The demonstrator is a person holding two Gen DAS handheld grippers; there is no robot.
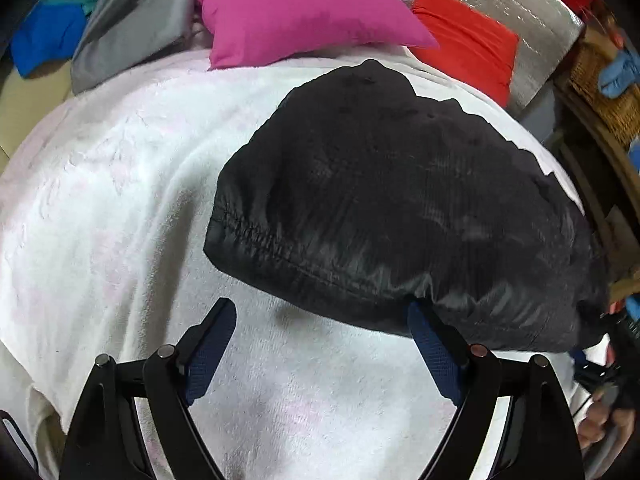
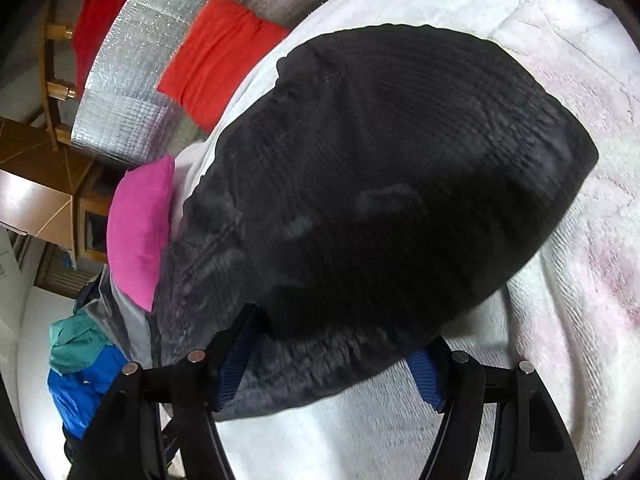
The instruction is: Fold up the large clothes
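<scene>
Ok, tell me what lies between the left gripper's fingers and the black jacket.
Only bare white blanket, in the left wrist view; the black jacket hides one fingertip.

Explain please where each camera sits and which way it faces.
Left wrist: sits on the left gripper, looks across the white blanket at the black jacket; open jaws and a hand show.
Right wrist: sits on the right gripper, looks over the jacket; jaws show.
Shared: jacket, blanket, pink pillow.
</scene>
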